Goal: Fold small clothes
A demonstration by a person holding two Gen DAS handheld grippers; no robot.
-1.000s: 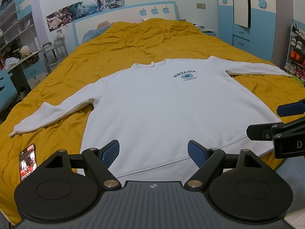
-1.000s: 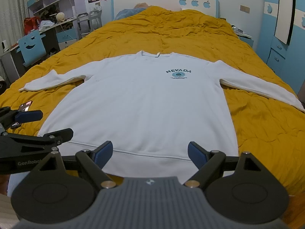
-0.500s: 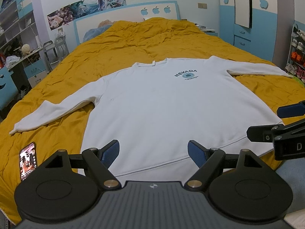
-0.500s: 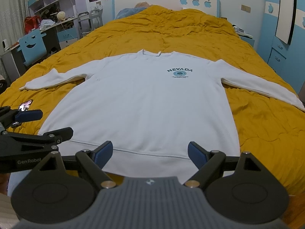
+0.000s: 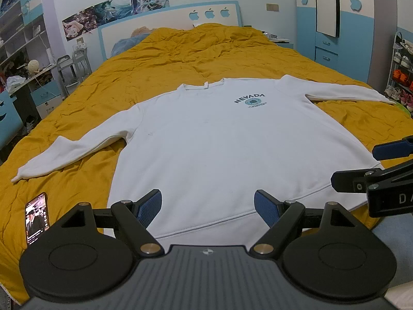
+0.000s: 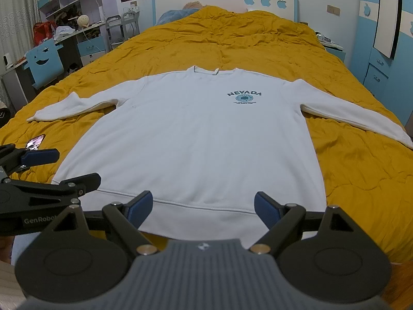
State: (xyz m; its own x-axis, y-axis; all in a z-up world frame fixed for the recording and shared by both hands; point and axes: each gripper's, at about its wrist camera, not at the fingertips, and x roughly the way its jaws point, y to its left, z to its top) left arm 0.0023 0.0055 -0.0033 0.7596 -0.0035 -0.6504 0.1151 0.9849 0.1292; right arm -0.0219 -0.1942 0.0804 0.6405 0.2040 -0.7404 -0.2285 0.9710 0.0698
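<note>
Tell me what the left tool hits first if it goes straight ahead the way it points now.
Most likely the white sweatshirt: the open left tool frames its hem band, spread flat on the yellow quilt. Nothing shows between them, though the height above the fabric is unclear.

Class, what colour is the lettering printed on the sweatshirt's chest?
Dark teal-blue lettering on the white sweatshirt, clearest in the right wrist view.

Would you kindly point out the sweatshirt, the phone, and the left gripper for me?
white sweatshirt (image 5: 219, 149): left wrist view, middle of the chest panel.
phone (image 5: 37, 218): left wrist view, its lit screen.
left gripper (image 5: 207, 208): left wrist view, midway between its open blue fingertips.
</note>
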